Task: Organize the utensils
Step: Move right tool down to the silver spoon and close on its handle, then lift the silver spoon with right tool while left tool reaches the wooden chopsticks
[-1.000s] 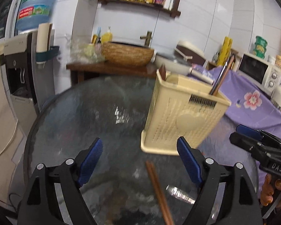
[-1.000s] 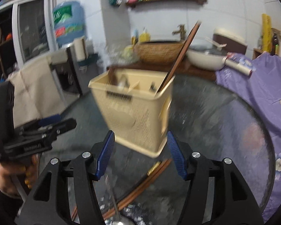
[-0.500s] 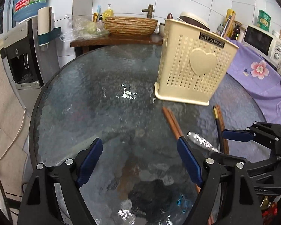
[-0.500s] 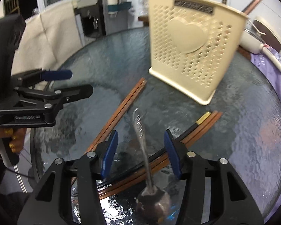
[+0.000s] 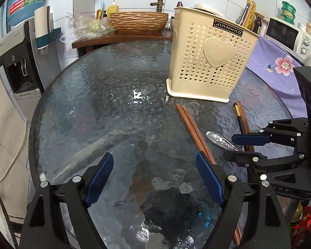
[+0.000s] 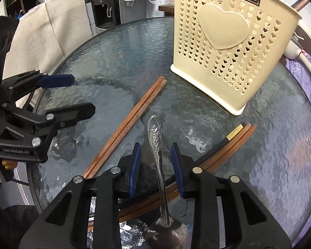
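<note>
Right wrist: right gripper (image 6: 155,170) jaws closing around spoon (image 6: 158,149), untouched; left gripper (image 5: 155,178) jaws wide, empty.

The cream utensil holder (image 5: 209,62) ahead of the jaws carries a black label (image 5: 228,28) near its rim — it reads "JIANHAO", upside down in both views. Print on the water bottle (image 5: 23,4) and on the other gripper's body — too small or blurred to read.
</note>
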Demonstrator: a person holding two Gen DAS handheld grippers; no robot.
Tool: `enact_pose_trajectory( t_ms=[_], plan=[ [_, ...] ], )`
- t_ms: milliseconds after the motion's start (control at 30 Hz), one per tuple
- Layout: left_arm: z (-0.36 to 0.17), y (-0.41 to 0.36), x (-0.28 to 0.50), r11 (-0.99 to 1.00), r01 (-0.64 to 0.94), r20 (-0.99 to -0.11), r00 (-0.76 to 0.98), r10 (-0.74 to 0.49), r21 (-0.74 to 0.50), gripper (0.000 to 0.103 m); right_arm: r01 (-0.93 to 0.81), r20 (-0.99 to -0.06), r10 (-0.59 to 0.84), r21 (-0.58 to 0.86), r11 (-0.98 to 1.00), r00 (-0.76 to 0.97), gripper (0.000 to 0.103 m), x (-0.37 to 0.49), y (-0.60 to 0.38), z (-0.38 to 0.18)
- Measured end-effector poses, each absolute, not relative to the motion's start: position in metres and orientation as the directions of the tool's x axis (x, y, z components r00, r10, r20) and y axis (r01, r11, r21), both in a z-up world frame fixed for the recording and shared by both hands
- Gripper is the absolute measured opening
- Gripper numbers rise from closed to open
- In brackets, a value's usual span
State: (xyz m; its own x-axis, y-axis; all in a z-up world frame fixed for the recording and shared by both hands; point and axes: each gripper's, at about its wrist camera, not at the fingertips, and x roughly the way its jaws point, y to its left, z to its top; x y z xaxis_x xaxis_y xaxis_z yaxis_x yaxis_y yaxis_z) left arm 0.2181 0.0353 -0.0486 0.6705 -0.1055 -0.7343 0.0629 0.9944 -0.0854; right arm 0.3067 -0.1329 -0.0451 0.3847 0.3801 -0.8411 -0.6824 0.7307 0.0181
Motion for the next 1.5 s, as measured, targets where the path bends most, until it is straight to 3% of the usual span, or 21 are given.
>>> enact_pose_trajectory(
  t_ms=[233, 500, 567, 967, 1233, 1400, 1500],
  plan=[
    [-0.050, 0.034, 0.219, 0.995, 0.061, -0.738, 0.667, -0.100, -0.080, 0.080, -0.708, -0.851, 0.375, 0.004, 0.707, 0.369, 0.014, 0.309, -0.112, -0.044],
    [-0.053, 0.026, 0.223, 0.993, 0.081, -0.748, 0.653, -0.117, -0.085, 0.079, -0.686, -0.845, 0.378, 0.018, 0.728, 0.379, 0.011, 0.308, -0.109, -0.044],
    [-0.053, 0.023, 0.225, 0.992, 0.092, -0.750, 0.649, -0.129, -0.091, 0.079, -0.674, -0.834, 0.393, 0.034, 0.738, 0.388, 0.002, 0.306, -0.120, -0.041],
    [-0.064, -0.004, 0.233, 0.985, 0.158, -0.769, 0.621, -0.149, -0.064, 0.074, -0.605, -0.807, 0.431, 0.118, 0.787, 0.403, 0.002, 0.311, -0.152, -0.034],
    [-0.065, 0.009, 0.234, 0.993, 0.115, -0.780, 0.620, -0.085, -0.017, 0.071, -0.590, -0.791, 0.453, 0.148, 0.793, 0.411, 0.002, 0.306, -0.162, -0.031],
    [-0.061, 0.012, 0.238, 0.986, 0.110, -0.773, 0.613, -0.164, -0.122, 0.071, -0.584, -0.781, 0.466, 0.164, 0.795, 0.416, 0.002, 0.307, -0.161, -0.030],
    [-0.062, 0.001, 0.243, 0.988, 0.134, -0.781, 0.608, -0.144, -0.078, 0.071, -0.579, -0.781, 0.465, 0.165, 0.798, 0.418, 0.002, 0.306, -0.163, -0.029]
  ],
)
